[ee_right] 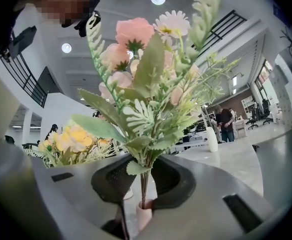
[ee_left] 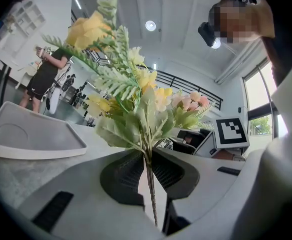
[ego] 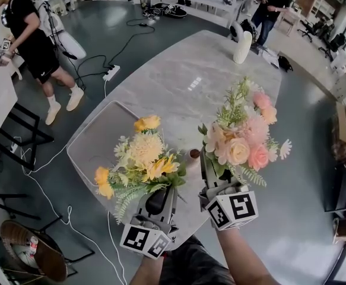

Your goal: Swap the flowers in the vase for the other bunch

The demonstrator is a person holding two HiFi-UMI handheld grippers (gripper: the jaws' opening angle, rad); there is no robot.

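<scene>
At lower centre, the left claw (ego: 161,196) clenches the yellow bunch (ego: 140,159) by its stem. Right of it, the right claw (ego: 212,172) grasps the pink bunch (ego: 242,136) — both over the desk (ego: 178,82).

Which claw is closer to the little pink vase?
Right. The right claw, gripping pink flowers, is just above the small pink vase; the left claw, gripping yellow flowers, is farther left.

left gripper (ego: 161,196) level, clamped on the yellow bunch (ego: 144,153); right gripper (ego: 211,174) beside it, level, clamped on the pink bunch (ego: 241,138).
</scene>
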